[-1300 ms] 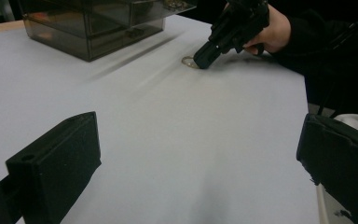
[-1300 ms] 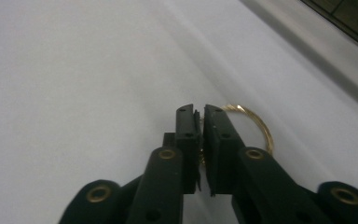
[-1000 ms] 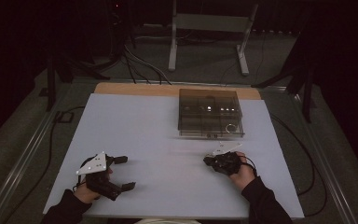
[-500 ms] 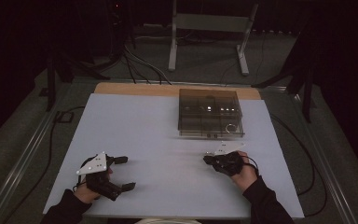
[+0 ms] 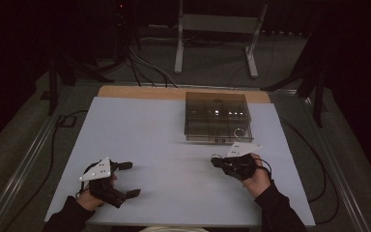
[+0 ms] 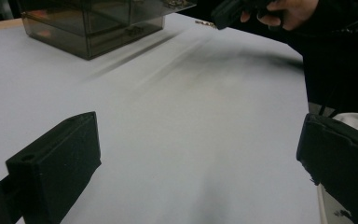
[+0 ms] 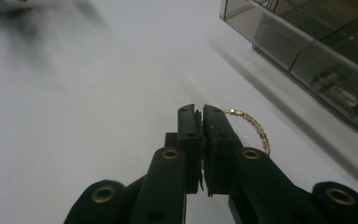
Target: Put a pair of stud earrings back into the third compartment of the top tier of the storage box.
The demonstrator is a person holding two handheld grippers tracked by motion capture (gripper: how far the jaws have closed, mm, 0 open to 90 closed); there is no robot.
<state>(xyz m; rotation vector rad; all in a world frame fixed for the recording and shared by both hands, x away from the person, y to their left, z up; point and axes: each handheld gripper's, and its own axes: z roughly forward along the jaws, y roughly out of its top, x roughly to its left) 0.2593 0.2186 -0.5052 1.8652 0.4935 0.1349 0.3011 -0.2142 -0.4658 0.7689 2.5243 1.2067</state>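
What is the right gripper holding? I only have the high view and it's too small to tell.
Observer: The right gripper is shut on a gold bead bracelet, looping out beside its tips.
Operator: And the left one?
Observer: The left gripper is open, bare white table between its jaws.
Operator: Is the box lid shut?
Observer: I cannot tell; the smoky clear organizer box shows compartment walls through its side.

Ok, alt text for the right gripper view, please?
The right gripper has its black fingers shut on a thin gold beaded chain, which loops out to one side above the white table. A smoky clear compartment box stands at upper right.
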